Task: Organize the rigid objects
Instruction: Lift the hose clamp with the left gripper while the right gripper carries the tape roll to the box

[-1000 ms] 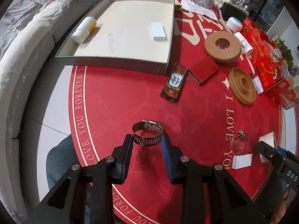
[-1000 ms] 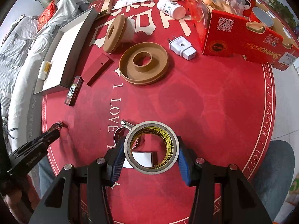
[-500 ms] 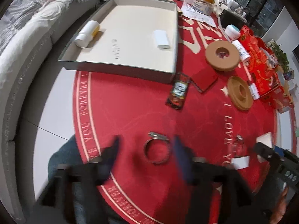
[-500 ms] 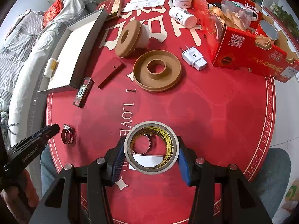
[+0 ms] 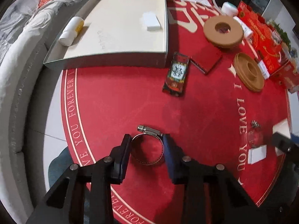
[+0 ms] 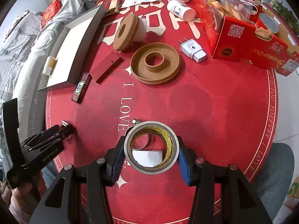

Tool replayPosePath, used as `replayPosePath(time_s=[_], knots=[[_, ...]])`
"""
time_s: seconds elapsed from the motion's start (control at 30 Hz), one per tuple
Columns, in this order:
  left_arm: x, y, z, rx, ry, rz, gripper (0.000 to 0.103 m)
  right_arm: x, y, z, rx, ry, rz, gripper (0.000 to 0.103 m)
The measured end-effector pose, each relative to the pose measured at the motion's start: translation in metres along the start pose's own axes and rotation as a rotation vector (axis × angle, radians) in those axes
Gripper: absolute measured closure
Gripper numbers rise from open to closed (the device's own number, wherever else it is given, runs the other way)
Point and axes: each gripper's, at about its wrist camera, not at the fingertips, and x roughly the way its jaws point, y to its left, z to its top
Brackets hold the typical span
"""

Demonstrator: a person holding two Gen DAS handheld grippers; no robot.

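The left tool (image 5: 146, 149) points steeply down at the red round mat (image 5: 115, 100) on the surface, its jaws closing around a metal hose clamp (image 5: 147, 145) that lies flat on the mat between them. The pads stand right at the band's sides; whether they press on it yet cannot be told.

The right tool (image 6: 151, 155) is clenched on a roll of tape (image 6: 152, 147), held by its outer rim with the hole facing the camera. Through that hole a second hose clamp (image 6: 147, 140) and a white card (image 6: 148, 156) show on the mat below.

Beyond the left tool, well apart, sits a shallow tray (image 5: 104, 59) with a white bottle (image 5: 72, 30) and a small white block (image 5: 151, 21) inside.
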Motion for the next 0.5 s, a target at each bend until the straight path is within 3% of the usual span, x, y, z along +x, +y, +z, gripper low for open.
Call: replayPosePath(time_s=[0.17,0.5], knots=[[-0.021,0.007,0.005,-0.063,-0.035,-0.043,0.066,-0.010,0.014,0.008,-0.042,-0.039,-0.005,0.051],[-0.120,0.027,0.060,-0.148,-0.291,-0.052,0.066,-0.059,0.065,0.063,-0.154,-0.193,0.033,0.051]])
